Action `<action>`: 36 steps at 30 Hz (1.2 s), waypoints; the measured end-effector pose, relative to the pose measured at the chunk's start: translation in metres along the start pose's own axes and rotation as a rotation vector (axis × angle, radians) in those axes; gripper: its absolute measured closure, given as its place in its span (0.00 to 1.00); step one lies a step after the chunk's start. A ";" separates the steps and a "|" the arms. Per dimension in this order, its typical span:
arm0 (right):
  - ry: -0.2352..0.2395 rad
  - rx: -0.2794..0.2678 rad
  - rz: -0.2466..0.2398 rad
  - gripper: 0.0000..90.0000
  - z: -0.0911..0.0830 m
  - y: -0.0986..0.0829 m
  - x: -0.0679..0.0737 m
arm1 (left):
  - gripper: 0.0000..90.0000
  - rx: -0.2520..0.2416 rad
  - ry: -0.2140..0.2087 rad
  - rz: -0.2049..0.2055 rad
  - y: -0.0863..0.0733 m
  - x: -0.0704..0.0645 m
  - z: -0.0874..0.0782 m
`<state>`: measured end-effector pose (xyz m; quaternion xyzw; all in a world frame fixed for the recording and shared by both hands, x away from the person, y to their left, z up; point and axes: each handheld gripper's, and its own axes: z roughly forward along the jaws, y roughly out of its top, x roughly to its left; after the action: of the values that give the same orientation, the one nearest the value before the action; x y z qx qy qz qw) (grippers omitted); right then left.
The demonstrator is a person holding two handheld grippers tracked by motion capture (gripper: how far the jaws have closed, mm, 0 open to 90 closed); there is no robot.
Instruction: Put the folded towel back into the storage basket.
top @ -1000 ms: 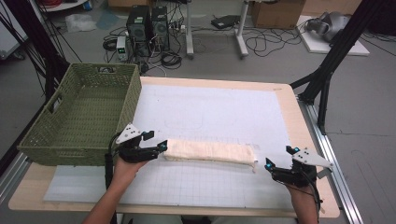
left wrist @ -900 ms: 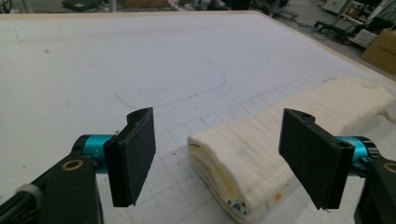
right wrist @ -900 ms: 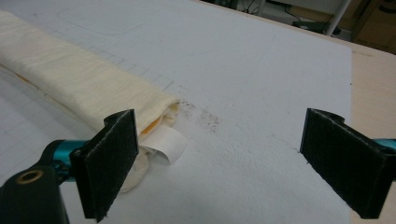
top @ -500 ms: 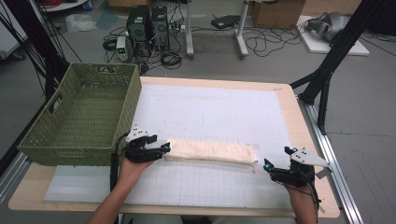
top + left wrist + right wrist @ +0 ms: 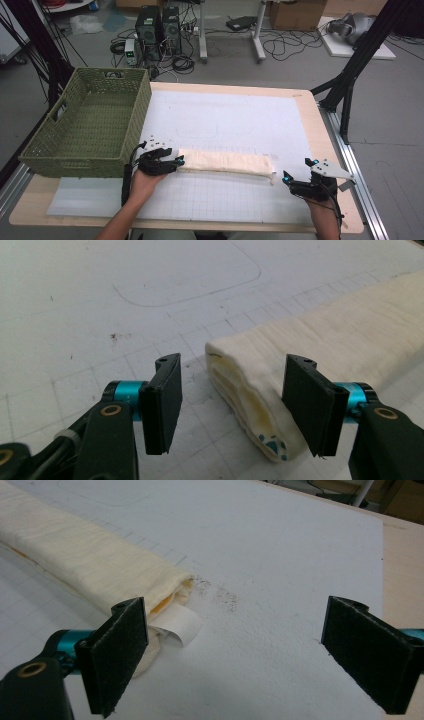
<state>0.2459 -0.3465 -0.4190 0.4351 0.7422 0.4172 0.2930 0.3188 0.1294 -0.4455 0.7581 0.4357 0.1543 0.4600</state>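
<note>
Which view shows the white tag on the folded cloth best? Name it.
The right gripper view: the white tag curls out from the folded cloth end, close and sharp. The high view gives a tiny speck; the left gripper view faces the cloth's other end.

From my left gripper [image 5: 232,405] camera, the folded cloth [image 5: 320,355] runs off the right edge. My right gripper [image 5: 255,652] has one jaw covering the cloth's end, beside a label [image 5: 180,625] too blurred to read.

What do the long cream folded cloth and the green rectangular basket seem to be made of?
Long cream folded cloth: soft woven fabric, probably cotton, matte; its layered folds sag.
Green rectangular basket: woven wicker or plastic strands, hard to tell which; plaited walls with cut-out handles.
</note>
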 end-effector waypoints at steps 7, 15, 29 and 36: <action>0.006 0.005 0.003 0.12 0.001 0.000 0.001 | 0.46 0.040 -0.015 0.031 -0.001 -0.004 0.000; 0.011 0.008 0.005 0.12 0.003 0.000 0.001 | 0.44 0.128 -0.029 0.100 -0.004 -0.017 0.005; 0.026 0.009 0.018 0.12 0.006 0.001 0.003 | 0.88 0.131 -0.092 0.124 -0.004 -0.024 0.004; 0.052 0.053 0.047 0.12 0.017 0.003 0.007 | 0.89 0.110 -0.105 0.104 -0.003 -0.022 0.002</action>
<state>0.2575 -0.3330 -0.4249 0.4493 0.7498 0.4152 0.2521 0.3064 0.1113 -0.4452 0.8108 0.3790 0.1137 0.4314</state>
